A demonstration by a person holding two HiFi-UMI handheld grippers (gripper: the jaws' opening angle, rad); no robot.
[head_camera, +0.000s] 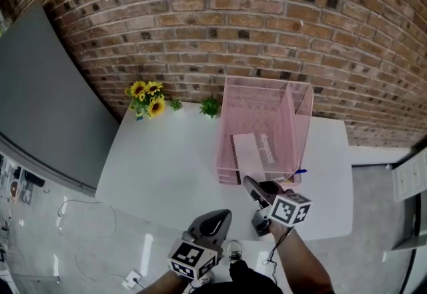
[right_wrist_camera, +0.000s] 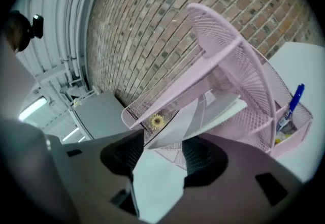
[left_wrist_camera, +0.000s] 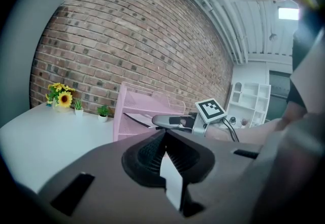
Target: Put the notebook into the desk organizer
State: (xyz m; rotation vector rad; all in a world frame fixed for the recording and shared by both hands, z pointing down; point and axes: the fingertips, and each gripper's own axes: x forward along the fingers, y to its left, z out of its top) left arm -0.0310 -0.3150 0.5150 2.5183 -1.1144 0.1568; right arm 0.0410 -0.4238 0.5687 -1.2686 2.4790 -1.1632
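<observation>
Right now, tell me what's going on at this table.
A person works at a white table with a gripper in each hand. The notebook lies in the pink desk organizer. The right gripper sits just in front of it, fingers apart, not gripping it. The left gripper hangs back, shut and empty.

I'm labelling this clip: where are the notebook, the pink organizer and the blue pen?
notebook [head_camera: 254, 151], head view, middle of its pale cover.
pink organizer [head_camera: 257, 102], head view, its mesh back wall.
blue pen [right_wrist_camera: 294, 101], right gripper view, middle of its barrel.
</observation>
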